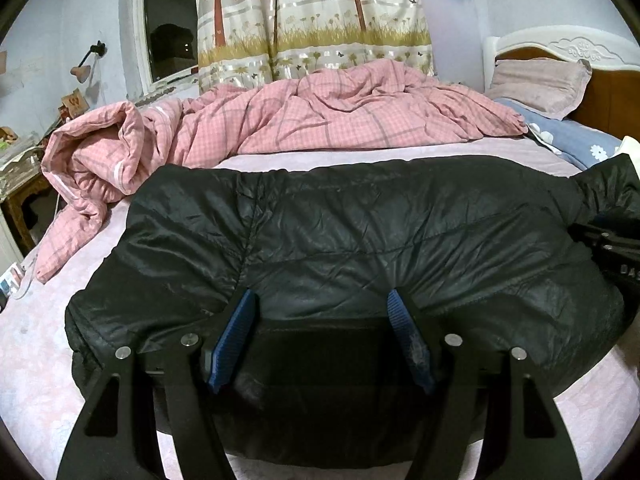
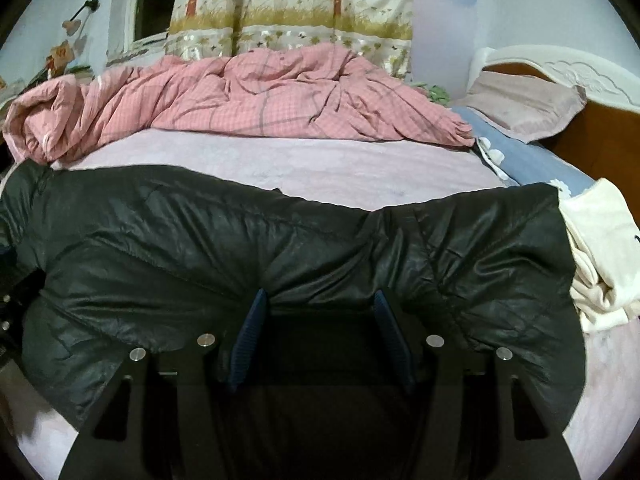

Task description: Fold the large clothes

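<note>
Black padded jacket (image 1: 360, 240) spread across the near edge of the bed (image 1: 24, 360), both tongs planted on its near hem.

The jacket's near hem was hidden under the tongs' bodies in both views, and its right end ran beneath a cream garment (image 2: 600, 264), so that its full outline could not be made out. The left tongs (image 1: 320, 308) pointed down at a slant, blue pads (image 1: 236, 340) apart with a bulge of jacket fabric rising between them; whether the pads pressed it could not be told. The right tongs (image 2: 320, 304) sat likewise farther right along the hem, apart over a fold. A rumpled pink quilt (image 1: 300, 120) lay along the bed's far edge, a pillow (image 1: 540, 84) at the headboard corner.
</note>
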Demonstrator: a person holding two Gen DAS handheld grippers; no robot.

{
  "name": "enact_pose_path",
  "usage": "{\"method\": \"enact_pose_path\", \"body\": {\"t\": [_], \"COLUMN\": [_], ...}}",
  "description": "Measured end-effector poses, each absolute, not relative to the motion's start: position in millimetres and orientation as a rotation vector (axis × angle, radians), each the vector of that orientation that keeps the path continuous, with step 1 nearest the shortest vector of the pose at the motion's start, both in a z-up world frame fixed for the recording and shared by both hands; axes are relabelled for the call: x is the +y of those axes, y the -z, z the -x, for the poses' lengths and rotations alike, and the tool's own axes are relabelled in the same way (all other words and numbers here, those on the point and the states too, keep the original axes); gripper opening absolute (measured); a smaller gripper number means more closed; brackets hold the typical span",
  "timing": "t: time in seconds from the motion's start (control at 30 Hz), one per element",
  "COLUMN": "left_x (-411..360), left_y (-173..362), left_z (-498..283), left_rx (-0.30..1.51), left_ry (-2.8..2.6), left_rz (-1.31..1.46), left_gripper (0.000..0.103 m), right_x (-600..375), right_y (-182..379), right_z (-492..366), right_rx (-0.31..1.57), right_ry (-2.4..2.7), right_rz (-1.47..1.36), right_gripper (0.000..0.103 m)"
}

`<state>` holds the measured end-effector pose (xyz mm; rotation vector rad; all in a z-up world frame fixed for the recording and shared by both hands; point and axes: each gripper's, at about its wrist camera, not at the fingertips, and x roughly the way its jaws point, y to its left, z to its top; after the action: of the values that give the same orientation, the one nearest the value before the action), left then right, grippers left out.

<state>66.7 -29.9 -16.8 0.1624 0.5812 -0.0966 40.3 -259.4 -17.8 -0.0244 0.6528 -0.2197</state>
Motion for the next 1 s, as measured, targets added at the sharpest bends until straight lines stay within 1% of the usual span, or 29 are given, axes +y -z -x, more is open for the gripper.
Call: {"method": "enact_pose_path", "body": {"t": [0.13, 0.27, 0.33, 0.43, 0.73, 0.9, 0.93, 0.97, 1.0], "left_x": [-27, -26, -23, -17, -8, -7, -7, -7, -8], "left_y": [11, -12, -23, -29, -22, -21, -21, -21, -21], "left_z": [-65, -47, -33, -16, 7, 13, 14, 14, 14], "left_rx": [0.573, 0.51, 0.47, 0.46, 0.447, 0.439, 0.441, 0.443, 0.442], "left_ry": [0.107, 0.117, 0.114, 0.131, 0.109, 0.111, 0.119, 0.126, 0.13], "left_rz": [-0.149, -0.167, -0.168, -0.133, -0.131, -0.12, -0.111, -0.105, -0.104], "left_gripper": [0.068, 0.067, 0.067, 0.067, 0.067, 0.067, 0.067, 0.067, 0.067], "right_x": [-252, -253, -255, -252, -253, -253, -251, -249, -247], "right_y": [9, -2, -8, -13, -15, -12, -12, -12, -12], "right_z": [-22, 7, 25, 52, 102, 116, 117, 115, 114], "right_rx": [0.62, 0.607, 0.59, 0.548, 0.504, 0.501, 0.497, 0.497, 0.501], "right_ry": [0.199, 0.167, 0.164, 0.204, 0.191, 0.164, 0.161, 0.157, 0.147], "right_rz": [0.057, 0.011, -0.002, 0.041, -0.036, -0.072, -0.063, -0.055, -0.05], "right_gripper": [0.06, 0.05, 0.05, 0.05, 0.05, 0.049, 0.046, 0.036, 0.031]}}
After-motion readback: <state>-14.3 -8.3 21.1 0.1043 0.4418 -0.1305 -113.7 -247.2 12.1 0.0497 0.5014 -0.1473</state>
